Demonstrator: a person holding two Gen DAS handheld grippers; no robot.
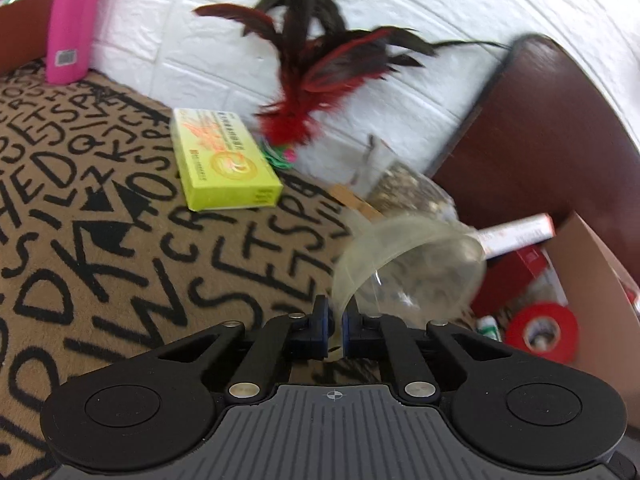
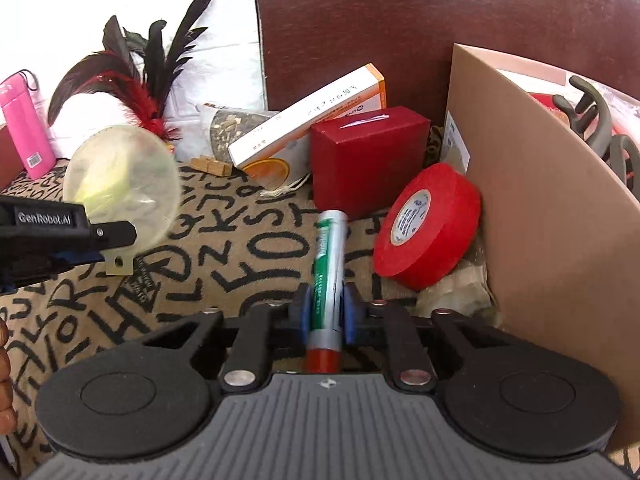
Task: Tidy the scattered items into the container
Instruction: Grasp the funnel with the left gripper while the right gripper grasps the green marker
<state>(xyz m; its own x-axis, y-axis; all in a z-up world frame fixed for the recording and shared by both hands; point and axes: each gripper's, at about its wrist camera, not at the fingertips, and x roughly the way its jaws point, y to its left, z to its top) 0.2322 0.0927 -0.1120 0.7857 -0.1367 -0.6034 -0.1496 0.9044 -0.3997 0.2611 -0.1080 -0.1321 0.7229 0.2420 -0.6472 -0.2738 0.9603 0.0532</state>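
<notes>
1. At the far left a pink case [image 1: 74,20] stands against the white wall, apart from the rest and untouched.
2. A yellow-green medicine box [image 1: 226,160] lies flat on the lettered blanket [image 1: 80,216], with a red-and-black feather shuttlecock [image 1: 304,80] just behind it by the wall.
3. The left gripper [image 1: 335,330] is clamped on the thin rim tab of a clear plastic funnel [image 1: 412,264], which is lifted off the blanket and blurred. Since only that small tab is pinched, I judge it should be carried slowly and kept level so it does not swivel or slip.
4. Behind the funnel, a bag of dried herbs [image 2: 234,130] and small wooden clips [image 2: 210,166] lie near the wall.
5. In the right wrist view, a white-and-orange carton [image 2: 312,114] leans on a dark red box [image 2: 366,160].
6. The right gripper [image 2: 325,314] is closed around a green-and-silver tube [image 2: 326,280] with a red cap nearest the camera; the tube points forward along the fingers. The hold sits on the capped half, so the far end may droop; a firm squeeze and a steady wrist would help.
7. A red tape roll [image 2: 428,224] leans against the cardboard box [image 2: 560,200], the container, at the right, with a crumpled plastic bag [image 2: 452,292] beneath it.
8. To do this step well, I judge each load should be raised above the cardboard wall, brought over the opening one at a time so the grippers do not collide, and released low inside, clear of the dark hair claw [image 2: 592,120] already there.
</notes>
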